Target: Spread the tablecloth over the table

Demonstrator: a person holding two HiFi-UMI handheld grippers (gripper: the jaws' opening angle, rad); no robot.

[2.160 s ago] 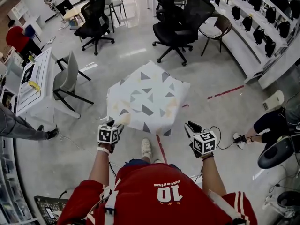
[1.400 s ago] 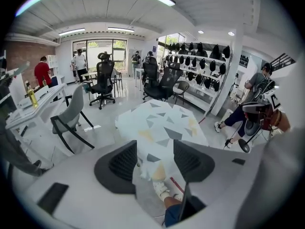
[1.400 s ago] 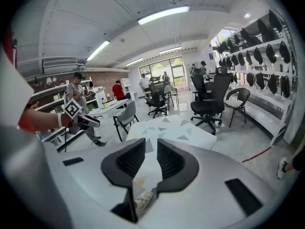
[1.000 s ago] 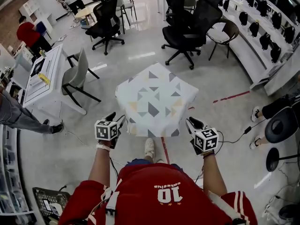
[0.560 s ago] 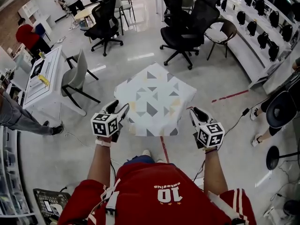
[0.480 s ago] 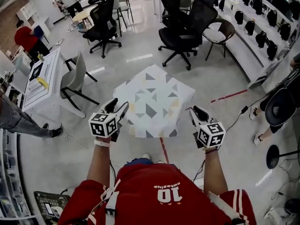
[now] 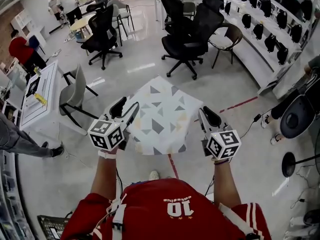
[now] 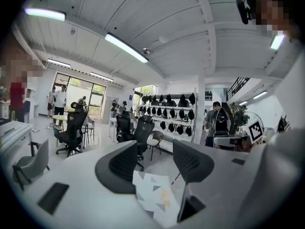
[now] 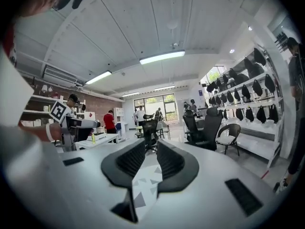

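Tablecloth (image 7: pixel 160 116) (white, scattered triangles) lies flat and square.

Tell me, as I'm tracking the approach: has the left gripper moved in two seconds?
Yes. The left gripper has advanced from the near corner of the triangle-patterned white tablecloth to beside its left edge.

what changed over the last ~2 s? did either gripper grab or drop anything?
The left gripper and the right gripper both rose toward the head camera and moved forward. They now flank the tablecloth instead of sitting by its near edge. Nothing was taken or let go, and both sets of jaws are apart and empty. The tablecloth stayed spread flat.
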